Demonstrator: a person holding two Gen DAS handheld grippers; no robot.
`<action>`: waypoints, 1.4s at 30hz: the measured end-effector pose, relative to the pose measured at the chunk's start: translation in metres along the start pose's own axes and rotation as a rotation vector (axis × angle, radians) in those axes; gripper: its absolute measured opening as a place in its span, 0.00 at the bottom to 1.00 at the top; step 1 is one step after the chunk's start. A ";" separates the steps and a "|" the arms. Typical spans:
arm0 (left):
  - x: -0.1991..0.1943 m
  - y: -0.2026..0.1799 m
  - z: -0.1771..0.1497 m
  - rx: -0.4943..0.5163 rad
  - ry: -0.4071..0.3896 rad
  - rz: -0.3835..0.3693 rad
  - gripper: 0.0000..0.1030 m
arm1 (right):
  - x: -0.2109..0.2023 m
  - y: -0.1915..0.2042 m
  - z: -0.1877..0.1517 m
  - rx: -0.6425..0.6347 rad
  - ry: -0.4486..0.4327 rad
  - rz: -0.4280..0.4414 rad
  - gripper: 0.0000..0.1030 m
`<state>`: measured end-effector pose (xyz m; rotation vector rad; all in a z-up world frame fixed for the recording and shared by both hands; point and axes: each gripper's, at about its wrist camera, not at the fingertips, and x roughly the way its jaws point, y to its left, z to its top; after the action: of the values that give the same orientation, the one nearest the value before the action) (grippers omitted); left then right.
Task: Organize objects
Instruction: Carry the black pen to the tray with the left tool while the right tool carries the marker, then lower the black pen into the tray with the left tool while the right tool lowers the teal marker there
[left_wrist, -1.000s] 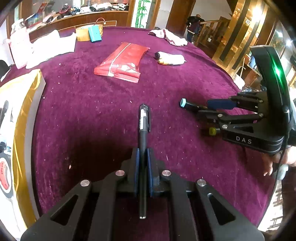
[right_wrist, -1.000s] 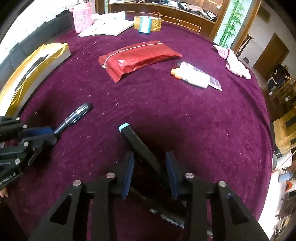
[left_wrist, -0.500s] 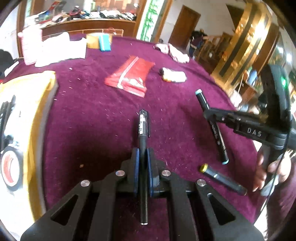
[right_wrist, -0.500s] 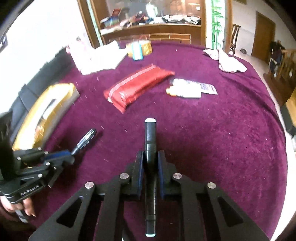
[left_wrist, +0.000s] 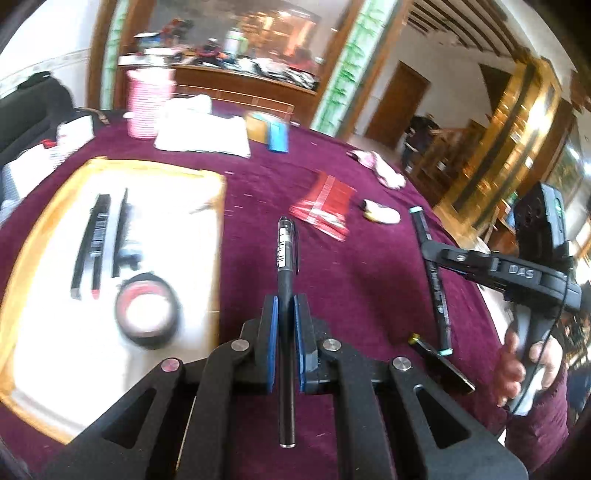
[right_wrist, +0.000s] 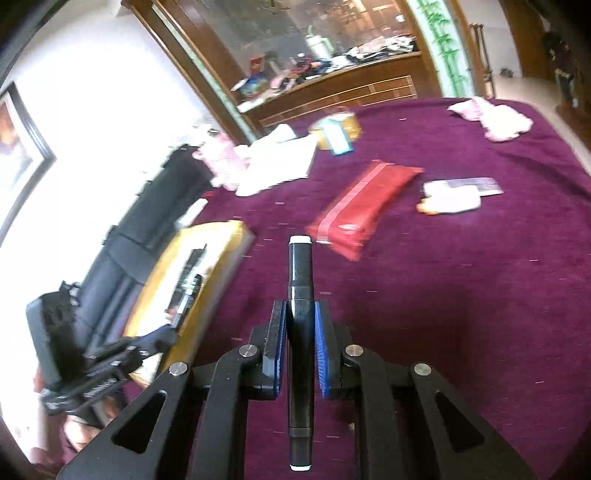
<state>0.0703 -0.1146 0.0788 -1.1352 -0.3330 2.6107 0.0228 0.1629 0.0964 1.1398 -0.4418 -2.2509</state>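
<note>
Two grippers are up over the big purple table (left_wrist: 369, 295). Off to the left of them sits a gold tray (left_wrist: 33, 236) — it has dark pens (left_wrist: 92, 240) and a roll of tape (left_wrist: 147, 314) in it. Ahead lies a red bag (right_wrist: 362, 210). The left gripper (left_wrist: 283, 325) pinches a thin black pen (left_wrist: 286, 295), tip pointing ahead. The right gripper (right_wrist: 301, 332) is pressed tight on a fat black marker (right_wrist: 300, 295) — its white end pokes out front.

Deep purple tabletop (left_wrist: 351, 295); gold-rimmed white tray (left_wrist: 218, 221); red packet (right_wrist: 360, 210) with pale stripe; black pen (left_wrist: 286, 258) with white barcode label; black marker (right_wrist: 300, 273), white-capped; pink-and-white striped container (left_wrist: 147, 103).
</note>
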 end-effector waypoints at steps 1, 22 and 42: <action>-0.004 0.010 0.000 -0.016 -0.009 0.015 0.06 | 0.004 0.006 0.001 0.009 0.005 0.026 0.13; 0.009 0.162 0.045 -0.135 0.044 0.220 0.06 | 0.164 0.115 0.007 0.082 0.200 0.051 0.13; 0.037 0.182 0.052 -0.188 0.147 0.247 0.07 | 0.215 0.123 0.020 0.033 0.211 -0.148 0.13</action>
<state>-0.0207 -0.2780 0.0309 -1.5105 -0.4395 2.7279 -0.0532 -0.0659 0.0384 1.4523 -0.3196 -2.2223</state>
